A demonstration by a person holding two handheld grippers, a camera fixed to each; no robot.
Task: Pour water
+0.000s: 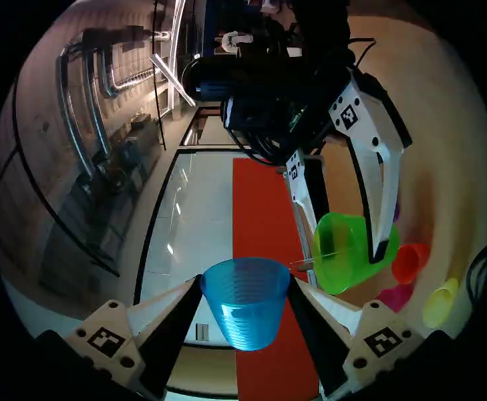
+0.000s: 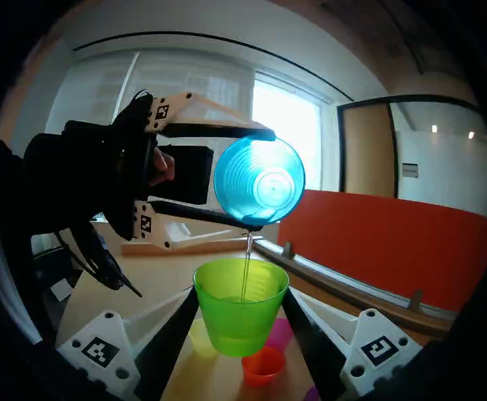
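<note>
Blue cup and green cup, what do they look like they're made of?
Blue cup: probably translucent plastic with a glossy finish. Light passes through its wall, and fine moulded rings run around it. Green cup: likely the same kind of translucent, glossy plastic. Its thin wall glows where light comes through. The look alone cannot fully rule out tinted glass.

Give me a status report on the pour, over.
Left gripper shut on blue cup, tipped. Right gripper shut on green cup, upright beneath. Thin stream running into green cup. Orange cup below, clear of stream.
</note>
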